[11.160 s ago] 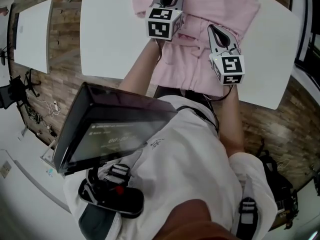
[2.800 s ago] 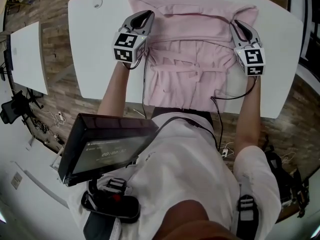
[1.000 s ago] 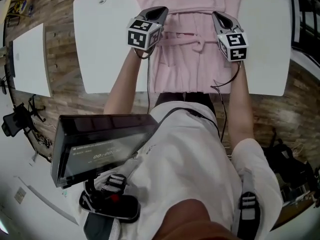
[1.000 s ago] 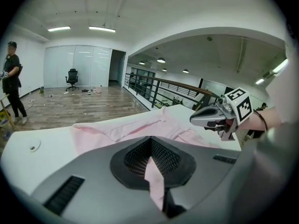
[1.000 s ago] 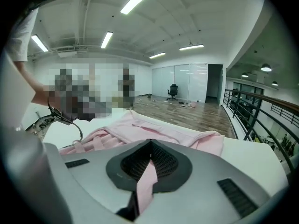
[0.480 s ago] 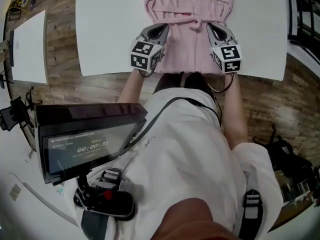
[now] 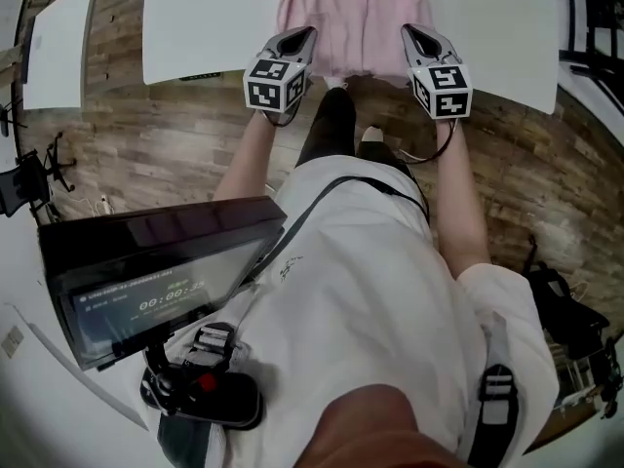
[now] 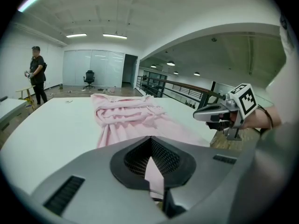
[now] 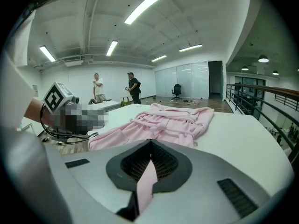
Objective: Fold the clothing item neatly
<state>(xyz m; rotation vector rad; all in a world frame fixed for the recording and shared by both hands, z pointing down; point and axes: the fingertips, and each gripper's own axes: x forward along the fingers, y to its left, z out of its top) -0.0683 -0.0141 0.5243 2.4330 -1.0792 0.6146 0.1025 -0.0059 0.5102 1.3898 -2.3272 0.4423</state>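
Observation:
A pink robe-like garment point(image 7: 353, 18) lies on the white table point(image 7: 205, 27), its near hem reaching the table's front edge. My left gripper point(image 7: 300, 37) is shut on the hem's left corner and my right gripper point(image 7: 413, 35) on its right corner, both held just off the front edge. In the left gripper view a strip of pink cloth point(image 8: 154, 174) is pinched between the shut jaws, with the bunched garment point(image 8: 126, 113) stretching away across the table. The right gripper view shows the same: pink cloth point(image 9: 148, 177) in the jaws and the garment point(image 9: 173, 118) beyond.
A second white table point(image 7: 54, 42) stands at the left over wood floor point(image 7: 175, 144). A dark screen point(image 7: 156, 271) hangs at the person's chest. A black bag point(image 7: 556, 310) lies at the right. Two people point(image 9: 114, 88) stand far off, a third person point(image 8: 36, 73) too.
Both grippers have drawn back toward the person with the hem in them. The garment has slid along the table to its front edge, and the table now sits higher in the head view.

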